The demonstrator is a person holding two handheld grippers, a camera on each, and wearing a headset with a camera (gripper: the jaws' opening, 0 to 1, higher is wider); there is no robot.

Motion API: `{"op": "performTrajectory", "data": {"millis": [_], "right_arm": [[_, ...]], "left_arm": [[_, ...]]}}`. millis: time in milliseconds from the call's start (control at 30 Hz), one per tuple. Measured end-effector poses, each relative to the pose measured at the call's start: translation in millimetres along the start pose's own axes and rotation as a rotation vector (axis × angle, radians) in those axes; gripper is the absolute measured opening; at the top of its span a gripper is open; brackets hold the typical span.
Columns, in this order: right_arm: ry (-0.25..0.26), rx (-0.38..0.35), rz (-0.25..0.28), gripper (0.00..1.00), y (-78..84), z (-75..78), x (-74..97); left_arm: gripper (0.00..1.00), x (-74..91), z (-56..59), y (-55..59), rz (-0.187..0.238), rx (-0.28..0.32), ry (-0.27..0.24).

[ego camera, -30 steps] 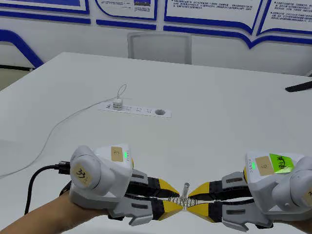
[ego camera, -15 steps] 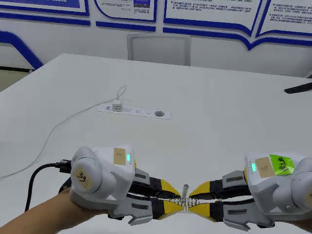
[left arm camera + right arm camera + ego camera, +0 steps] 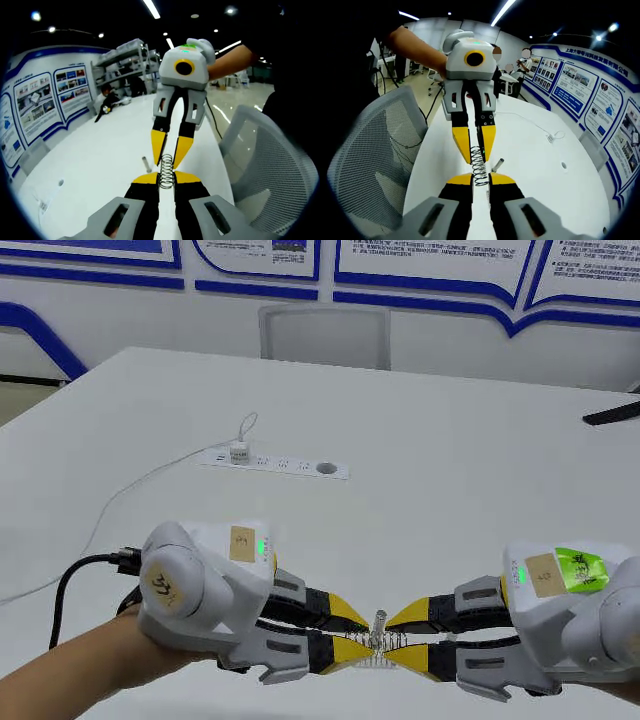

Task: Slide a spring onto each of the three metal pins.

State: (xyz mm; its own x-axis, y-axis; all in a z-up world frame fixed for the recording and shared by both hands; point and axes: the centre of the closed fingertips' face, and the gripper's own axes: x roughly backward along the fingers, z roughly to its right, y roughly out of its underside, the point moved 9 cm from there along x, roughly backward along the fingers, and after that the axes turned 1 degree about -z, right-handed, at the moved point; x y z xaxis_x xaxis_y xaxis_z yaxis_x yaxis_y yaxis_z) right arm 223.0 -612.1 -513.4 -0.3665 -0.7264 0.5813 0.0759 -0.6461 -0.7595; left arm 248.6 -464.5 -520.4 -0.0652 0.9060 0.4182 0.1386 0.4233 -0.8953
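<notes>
Spring pinched end to end between left claw and right claw, both narrowed on it, low over counter just beside upright pin; probably best to free one end, tip the coil upright and centre it over the pin top before lowering.

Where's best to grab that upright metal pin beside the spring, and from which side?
Grip the metal pin low on its shaft, near the table, coming in level from the side. It stands upright, so a low hold should leave its top free for the spring to slide on.
</notes>
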Motion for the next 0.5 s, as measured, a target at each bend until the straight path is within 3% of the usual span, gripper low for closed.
{"op": "performTrajectory", "data": {"millis": [500], "right_arm": [[0.006, -0.036, -0.001, 0.14, 2.2, 3.8, -3.8]], "left_arm": [[0.09, 1.7, -2.2, -3.2, 0.018, -0.003, 0.001]]}}
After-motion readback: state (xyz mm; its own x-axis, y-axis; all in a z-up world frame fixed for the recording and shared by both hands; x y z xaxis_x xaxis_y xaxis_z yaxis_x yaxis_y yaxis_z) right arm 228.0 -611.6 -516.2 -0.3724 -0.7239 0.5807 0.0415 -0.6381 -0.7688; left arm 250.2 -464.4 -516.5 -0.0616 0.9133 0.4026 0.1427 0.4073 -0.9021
